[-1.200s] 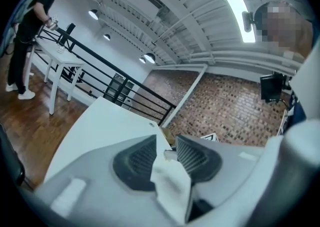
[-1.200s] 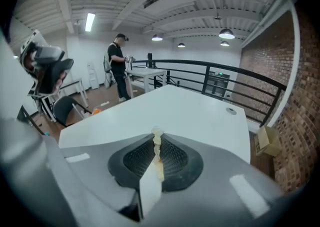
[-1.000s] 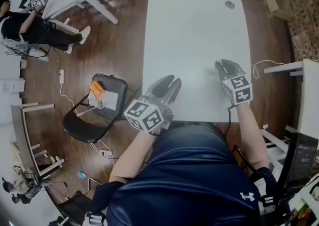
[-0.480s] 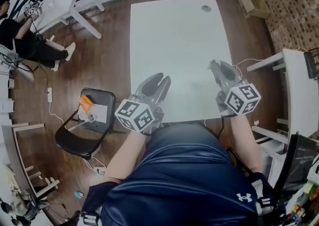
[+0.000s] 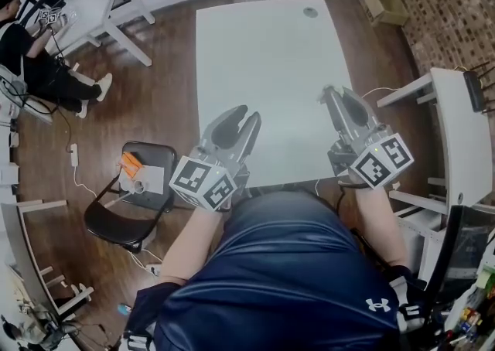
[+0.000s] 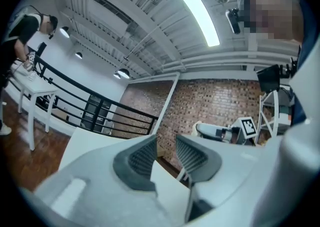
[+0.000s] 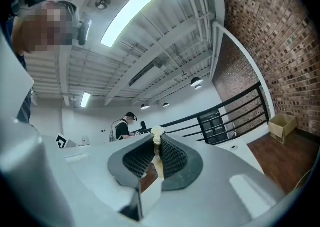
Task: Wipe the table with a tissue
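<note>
The white table [image 5: 263, 71] stretches away in front of me in the head view. My left gripper [image 5: 242, 116] hovers over its near left corner, jaws apart with nothing between them. In the left gripper view the left gripper [image 6: 167, 147] points up at the brick wall and ceiling. My right gripper [image 5: 331, 94] is by the table's near right edge. In the right gripper view the right gripper [image 7: 156, 146] is tilted upward and shut on a thin cream tissue [image 7: 157, 133] that peeks out at the tips. No tissue shows in the head view.
A small round mark [image 5: 310, 11] lies at the table's far end. A black chair [image 5: 124, 202] with an orange item stands on the left. A white desk [image 5: 456, 133] is on the right, a cardboard box [image 5: 383, 1] far right. A person [image 5: 31, 40] sits at another table.
Both grippers have drawn back toward the table's near edge. The right gripper's cube has swung out to the right, past the table's side. The head view has shifted.
</note>
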`<state>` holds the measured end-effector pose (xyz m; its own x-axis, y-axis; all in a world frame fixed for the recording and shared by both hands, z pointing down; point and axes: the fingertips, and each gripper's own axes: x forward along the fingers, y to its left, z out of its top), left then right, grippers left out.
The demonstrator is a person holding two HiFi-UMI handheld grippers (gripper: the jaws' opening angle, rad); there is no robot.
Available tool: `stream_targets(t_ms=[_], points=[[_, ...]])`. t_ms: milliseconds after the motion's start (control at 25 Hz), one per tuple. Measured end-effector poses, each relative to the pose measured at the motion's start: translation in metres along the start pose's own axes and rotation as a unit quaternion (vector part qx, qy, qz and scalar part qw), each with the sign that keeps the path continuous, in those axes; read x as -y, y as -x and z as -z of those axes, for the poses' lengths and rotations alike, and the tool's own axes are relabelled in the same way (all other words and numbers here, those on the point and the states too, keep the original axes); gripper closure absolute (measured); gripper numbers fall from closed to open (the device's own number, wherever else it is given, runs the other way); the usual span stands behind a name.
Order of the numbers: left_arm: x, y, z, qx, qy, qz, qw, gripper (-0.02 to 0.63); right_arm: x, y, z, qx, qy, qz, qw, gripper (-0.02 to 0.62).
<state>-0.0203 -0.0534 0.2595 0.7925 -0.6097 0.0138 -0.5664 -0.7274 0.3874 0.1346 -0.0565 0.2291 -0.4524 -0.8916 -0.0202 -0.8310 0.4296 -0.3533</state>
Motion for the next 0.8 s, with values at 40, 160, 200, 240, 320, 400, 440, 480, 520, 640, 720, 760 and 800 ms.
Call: stream_targets(t_ms=[40, 160, 200, 240, 320, 400, 440, 480, 520, 640, 720, 760, 800], points=[[0.001, 0.003, 0.000, 0.000, -0.002, 0.001, 1.0000, 0.483, -0.004, 0.000, -0.001, 0.002, 0.001, -0.002, 1.000, 0.568], [0.003, 0.011, 0.002, -0.002, -0.001, 0.002, 1.0000, 0.485, -0.014, 0.000, 0.005, 0.000, 0.005, -0.006, 1.000, 0.568], [0.002, 0.014, 0.003, -0.003, 0.000, 0.000, 1.0000, 0.483, -0.016, -0.002, 0.007, -0.002, 0.007, -0.008, 1.000, 0.568], [0.000, 0.017, 0.002, -0.004, 0.001, -0.003, 1.0000, 0.485, -0.019, -0.005, 0.010, -0.003, 0.009, -0.011, 1.000, 0.568], [-0.002, 0.022, -0.002, -0.012, 0.002, -0.015, 0.9998, 0.483, -0.024, -0.012, 0.013, -0.004, 0.009, -0.019, 1.000, 0.568], [0.000, 0.025, 0.001, -0.022, 0.007, -0.021, 0.9995, 0.483, -0.027, -0.011, 0.016, -0.008, 0.006, -0.018, 1.000, 0.568], [0.002, 0.026, 0.003, -0.024, 0.009, -0.020, 0.9995, 0.483, -0.027, -0.009, 0.017, -0.009, 0.006, -0.016, 1.000, 0.567], [0.003, 0.026, 0.005, -0.025, 0.010, -0.018, 0.9995, 0.483, -0.028, -0.008, 0.018, -0.010, 0.007, -0.015, 1.000, 0.567], [0.004, 0.027, 0.006, -0.024, 0.010, -0.016, 0.9995, 0.483, -0.029, -0.007, 0.019, -0.010, 0.008, -0.013, 1.000, 0.567], [0.001, 0.031, 0.007, -0.017, 0.007, -0.008, 0.9998, 0.485, -0.031, -0.006, 0.020, -0.008, 0.014, -0.010, 1.000, 0.568], [0.002, 0.031, 0.005, -0.019, 0.009, -0.009, 0.9997, 0.485, -0.031, -0.006, 0.019, -0.008, 0.012, -0.008, 1.000, 0.568], [0.002, 0.031, 0.005, -0.020, 0.010, -0.009, 0.9997, 0.485, -0.030, -0.006, 0.019, -0.008, 0.012, -0.007, 1.000, 0.568], [0.002, 0.031, 0.006, -0.021, 0.011, -0.009, 0.9997, 0.485, -0.030, -0.006, 0.019, -0.008, 0.011, -0.006, 1.000, 0.567]])
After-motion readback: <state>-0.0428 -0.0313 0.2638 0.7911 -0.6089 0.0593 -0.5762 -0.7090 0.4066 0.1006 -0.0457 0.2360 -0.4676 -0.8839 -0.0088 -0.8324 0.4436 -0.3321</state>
